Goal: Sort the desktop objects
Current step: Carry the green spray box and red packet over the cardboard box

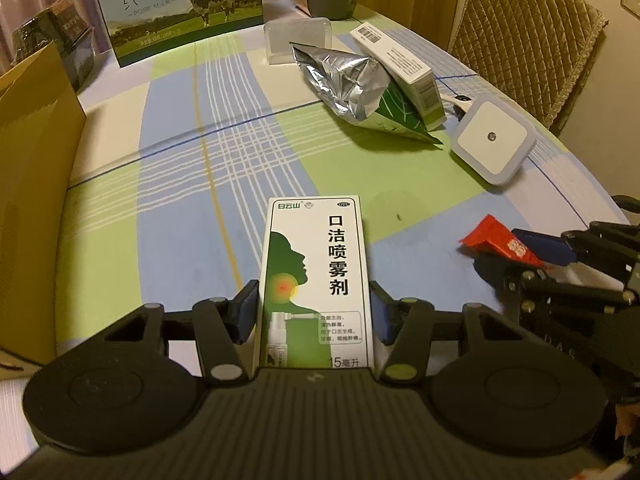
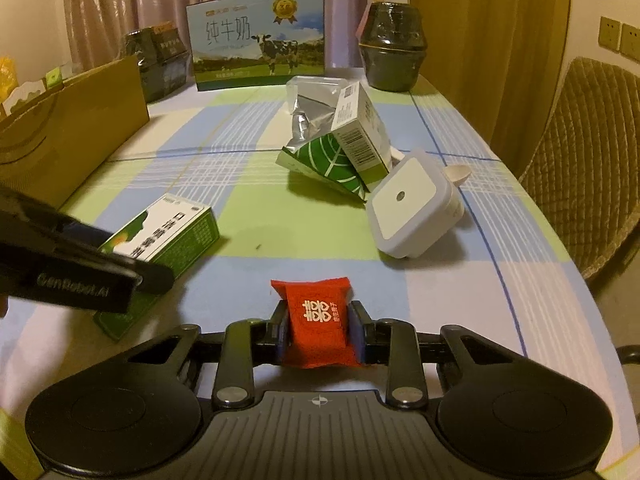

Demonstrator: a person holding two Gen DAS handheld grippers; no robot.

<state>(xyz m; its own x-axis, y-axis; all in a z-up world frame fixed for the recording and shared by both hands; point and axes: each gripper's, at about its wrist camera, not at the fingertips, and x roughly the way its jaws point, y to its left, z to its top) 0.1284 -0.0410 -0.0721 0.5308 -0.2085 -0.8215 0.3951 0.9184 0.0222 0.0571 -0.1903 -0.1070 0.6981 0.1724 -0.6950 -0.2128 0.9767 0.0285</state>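
Observation:
My left gripper (image 1: 314,314) is shut on a white and green spray box (image 1: 316,276) with a head silhouette, held just above the checked tablecloth (image 1: 192,168). The box also shows in the right wrist view (image 2: 168,236), with the left gripper (image 2: 132,274) on it. My right gripper (image 2: 320,330) is shut on a small red candy packet (image 2: 318,322) with white characters. In the left wrist view the packet (image 1: 500,244) and right gripper (image 1: 532,258) sit at the right.
A silver and green foil bag (image 2: 316,148), a white carton (image 2: 360,132) lying on it and a white square night light (image 2: 404,204) lie mid-table. A cardboard box (image 2: 68,136) stands left. A milk carton case (image 2: 260,40) and dark jar (image 2: 392,52) stand at the back. A chair (image 2: 588,168) is right.

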